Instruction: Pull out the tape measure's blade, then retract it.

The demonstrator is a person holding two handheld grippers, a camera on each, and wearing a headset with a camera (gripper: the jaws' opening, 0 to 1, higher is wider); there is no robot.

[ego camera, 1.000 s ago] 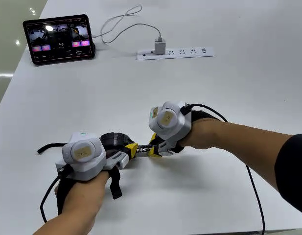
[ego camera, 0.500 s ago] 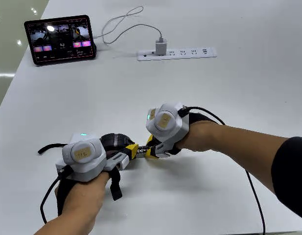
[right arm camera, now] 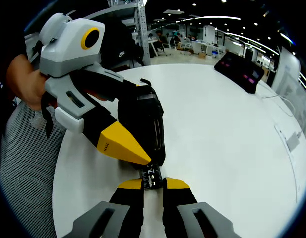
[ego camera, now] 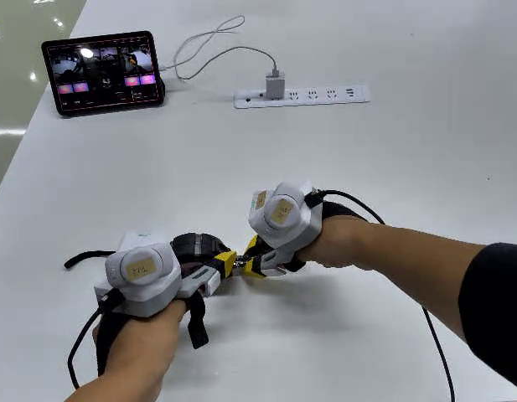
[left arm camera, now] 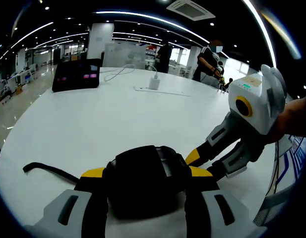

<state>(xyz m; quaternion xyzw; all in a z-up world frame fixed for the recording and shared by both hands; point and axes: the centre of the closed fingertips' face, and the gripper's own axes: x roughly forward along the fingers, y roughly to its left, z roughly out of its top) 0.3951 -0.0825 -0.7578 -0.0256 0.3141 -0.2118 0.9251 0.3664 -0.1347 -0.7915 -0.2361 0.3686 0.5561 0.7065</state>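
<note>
Tablet [ego camera: 103, 71], screen lit, is seen at the far left of the white table [ego camera: 409, 167]. Nearer the person, the black tape measure [ego camera: 195, 247] is clasped by the left gripper [ego camera: 218, 270], its yellow-tipped jaws closed against the case, which is set on the tabletop. A short stretch of blade [right arm camera: 152, 174] is left exposed, shorter than a second ago. Its end is pinched between the narrowed jaws of the right gripper [ego camera: 251, 266], which has been brought closer to the case. Farther back, a power strip [ego camera: 325, 92] with a charger plugged in is seen.
</note>
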